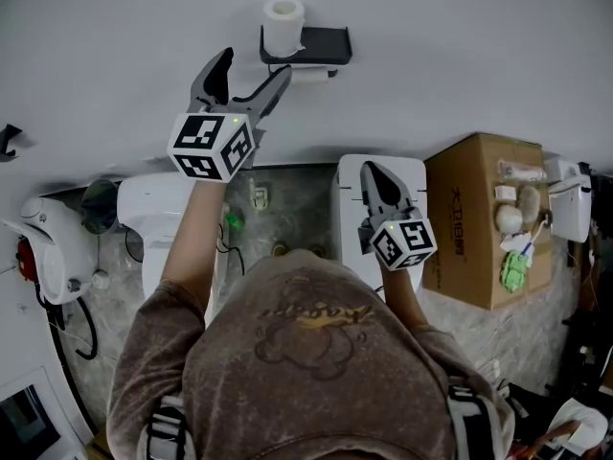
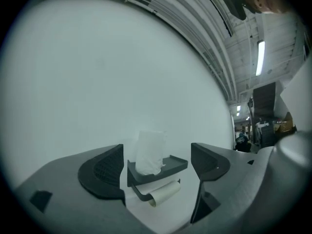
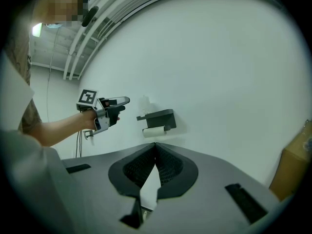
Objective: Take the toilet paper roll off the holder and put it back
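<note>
The toilet paper roll [image 1: 283, 25] is standing upright at the left end of the holder [image 1: 326, 43] shelf. The left gripper [image 1: 255, 63] is hovering near it with jaws spread and empty. The right gripper [image 1: 370, 167] jaws are pressing together. Print on the cardboard box [image 1: 469, 218] is too blurred to read.

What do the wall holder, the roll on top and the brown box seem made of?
The holder looks like matte black plastic or coated metal: smooth, sharp-edged. The toilet paper roll standing on it is soft white paper, rumpled. The box is dull brown cardboard with folded edges.

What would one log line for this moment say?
left gripper open, facing holder | toilet paper roll upright on holder shelf | right gripper shut, held back
</note>
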`<state>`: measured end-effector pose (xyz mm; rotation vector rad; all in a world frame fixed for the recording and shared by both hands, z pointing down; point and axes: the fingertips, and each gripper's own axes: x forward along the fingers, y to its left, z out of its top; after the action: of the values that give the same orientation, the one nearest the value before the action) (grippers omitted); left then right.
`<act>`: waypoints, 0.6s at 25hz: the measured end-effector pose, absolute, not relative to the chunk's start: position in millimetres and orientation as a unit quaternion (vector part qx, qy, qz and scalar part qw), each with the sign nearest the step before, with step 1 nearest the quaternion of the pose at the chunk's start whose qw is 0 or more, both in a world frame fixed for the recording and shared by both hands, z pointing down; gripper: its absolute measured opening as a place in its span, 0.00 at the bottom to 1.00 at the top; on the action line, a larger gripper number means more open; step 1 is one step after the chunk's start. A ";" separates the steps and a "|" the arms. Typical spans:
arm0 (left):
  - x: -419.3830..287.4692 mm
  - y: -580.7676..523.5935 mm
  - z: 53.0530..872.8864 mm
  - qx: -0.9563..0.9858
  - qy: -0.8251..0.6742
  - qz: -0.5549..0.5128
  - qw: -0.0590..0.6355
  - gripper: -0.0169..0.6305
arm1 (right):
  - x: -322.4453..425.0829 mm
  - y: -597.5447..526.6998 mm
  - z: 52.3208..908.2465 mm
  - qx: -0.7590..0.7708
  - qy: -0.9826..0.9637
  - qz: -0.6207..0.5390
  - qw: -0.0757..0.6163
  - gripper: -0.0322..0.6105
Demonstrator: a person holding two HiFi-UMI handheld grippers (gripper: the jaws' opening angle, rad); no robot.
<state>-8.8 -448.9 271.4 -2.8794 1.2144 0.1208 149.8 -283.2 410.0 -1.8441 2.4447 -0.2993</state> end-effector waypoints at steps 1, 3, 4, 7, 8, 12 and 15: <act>-5.9 -454.5 269.6 -0.921 0.388 0.035 0.011 0.67 | 151.4 -282.0 410.4 -0.601 0.792 -0.098 0.032 0.04; 1.3 -464.9 267.5 -0.922 0.387 0.028 0.017 0.67 | 155.5 -279.1 411.2 -0.605 0.789 -0.099 0.033 0.04; 5.2 -470.2 267.2 -0.922 0.386 0.024 0.019 0.67 | 158.1 -277.8 411.8 -0.607 0.788 -0.100 0.034 0.04; 16.5 -486.6 267.4 -0.921 0.388 0.012 0.028 0.67 | 165.5 -274.6 413.4 -0.613 0.782 -0.102 0.036 0.04; 19.7 -491.8 267.6 -0.921 0.389 0.007 0.031 0.67 | 167.4 -273.4 414.0 -0.615 0.781 -0.103 0.036 0.04; 29.9 -511.9 270.9 -0.918 0.393 -0.015 0.039 0.66 | 174.8 -270.3 417.9 -0.624 0.773 -0.106 0.035 0.04; 38.7 -520.6 273.3 -0.919 0.390 -0.036 0.044 0.65 | 182.7 -268.3 420.2 -0.631 0.767 -0.109 0.034 0.04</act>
<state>38.7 -520.6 273.3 -2.8095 1.1927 -0.1098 182.7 -268.3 420.2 -1.9410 2.3602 -0.3343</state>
